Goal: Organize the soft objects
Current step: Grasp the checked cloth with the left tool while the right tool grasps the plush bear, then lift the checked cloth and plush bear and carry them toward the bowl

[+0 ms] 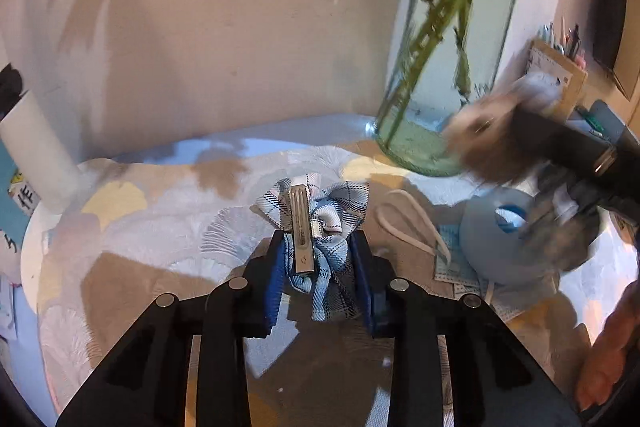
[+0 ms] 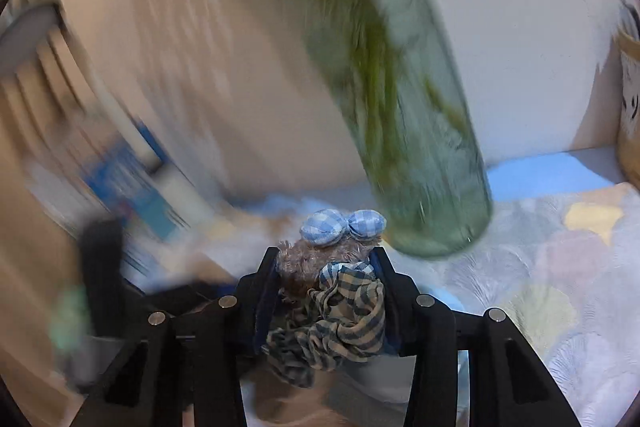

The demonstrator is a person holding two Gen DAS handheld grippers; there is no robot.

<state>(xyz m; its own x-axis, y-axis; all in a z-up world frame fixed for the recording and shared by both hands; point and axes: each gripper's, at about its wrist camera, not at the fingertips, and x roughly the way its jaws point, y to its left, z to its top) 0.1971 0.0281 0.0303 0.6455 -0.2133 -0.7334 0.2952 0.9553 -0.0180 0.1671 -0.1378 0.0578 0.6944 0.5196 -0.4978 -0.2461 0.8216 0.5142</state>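
Now | we clamp the left gripper (image 1: 320, 263) jaws on the plaid hair bow (image 1: 320, 227), clip axis pointing away | right gripper (image 2: 326, 291) jaws grip the plush toy (image 2: 320, 263) beside the vase (image 2: 420, 147).

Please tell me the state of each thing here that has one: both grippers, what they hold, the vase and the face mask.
left gripper: shut on plaid hair bow
right gripper: shut on furry plush toy
glass vase: upright, holds water and green stems
face mask: lying flat on tablecloth

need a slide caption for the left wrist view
Left gripper clamps a plaid hair bow with metal clip, beside a glass vase.
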